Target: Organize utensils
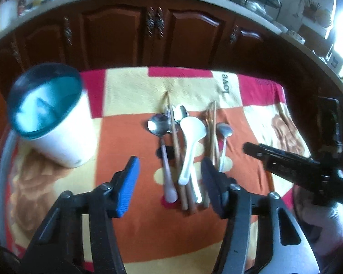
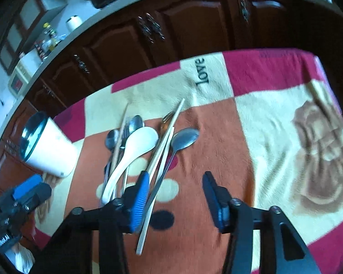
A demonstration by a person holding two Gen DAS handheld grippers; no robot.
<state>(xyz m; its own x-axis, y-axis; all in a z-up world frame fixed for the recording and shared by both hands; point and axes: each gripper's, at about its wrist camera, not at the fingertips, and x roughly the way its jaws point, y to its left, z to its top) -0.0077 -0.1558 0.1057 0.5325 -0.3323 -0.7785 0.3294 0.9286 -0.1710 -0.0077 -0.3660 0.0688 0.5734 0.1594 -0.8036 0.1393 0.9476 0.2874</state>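
Left wrist view showed both unclenched grippers, left gripper (image 1: 170, 183) and right gripper (image 2: 175, 197), above light, stiff, probably slippery utensils (image 1: 185, 150), best pinched mid-handle.

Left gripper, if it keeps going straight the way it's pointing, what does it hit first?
Probably the pile of utensils: the left gripper has its open fingers either side of the white spoon and the chopsticks on the blanket. Which it touches first is unclear.
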